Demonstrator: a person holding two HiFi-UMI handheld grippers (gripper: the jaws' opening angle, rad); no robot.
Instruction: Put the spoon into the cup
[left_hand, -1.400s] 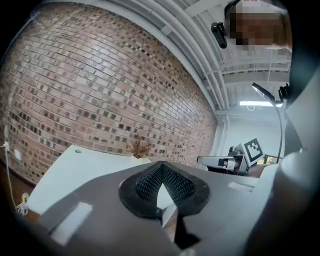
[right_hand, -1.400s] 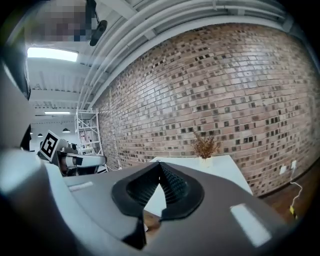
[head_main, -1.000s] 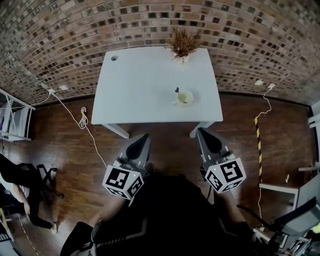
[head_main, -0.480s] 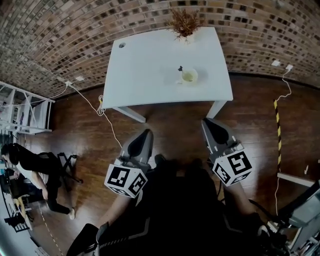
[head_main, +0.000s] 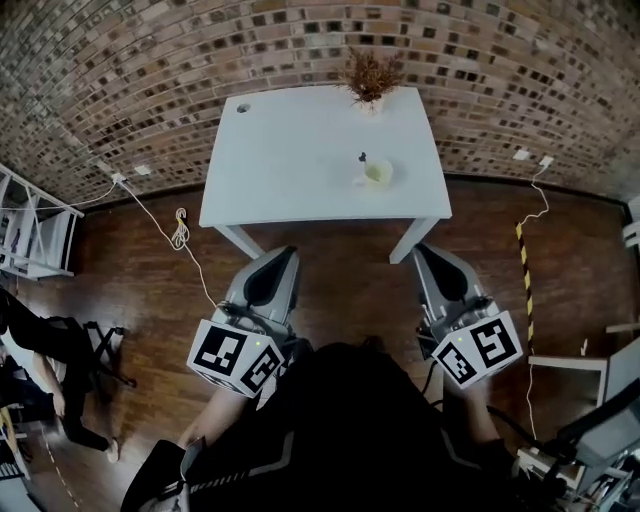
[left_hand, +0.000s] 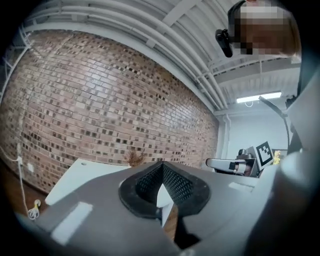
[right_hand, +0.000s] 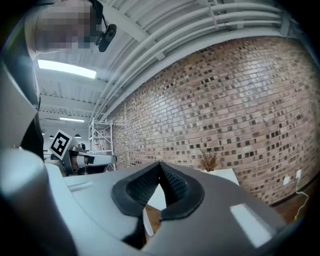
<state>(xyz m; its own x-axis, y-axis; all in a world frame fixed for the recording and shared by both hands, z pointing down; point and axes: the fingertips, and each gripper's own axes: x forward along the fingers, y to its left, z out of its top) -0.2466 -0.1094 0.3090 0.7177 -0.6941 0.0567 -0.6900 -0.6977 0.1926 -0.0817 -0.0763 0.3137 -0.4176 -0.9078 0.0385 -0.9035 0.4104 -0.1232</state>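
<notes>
**A:** Here's the table (head_main: 290, 150), with the cup (head_main: 378, 172) on its right half, in front of the plant (head_main: 370, 75). Both grippers hang close to the person's body, over the wooden floor (head_main: 340, 262) and well apart from that table.

**B:** And the jaws?

**A:** The left gripper (head_main: 282, 260) has its pads pressed together with nothing between them. The right gripper (head_main: 430, 260) is the same, closed up and empty.

**B:** So where's the spoon?

**A:** There's a thin dark shape at the cup's far-left rim, and I take that for the spoon (head_main: 362, 158). It touches the cup or stands right against it. It's too small from here to say whether it sits inside or just leans beside.

**B:** Your call on progress?

**A:** Neither gripper carries anything, so no spoon is on its way. If it's outside the cup, the whole job remains: go to the table, pick it up, drop it in. If it's inside, nothing is left to do.
</notes>
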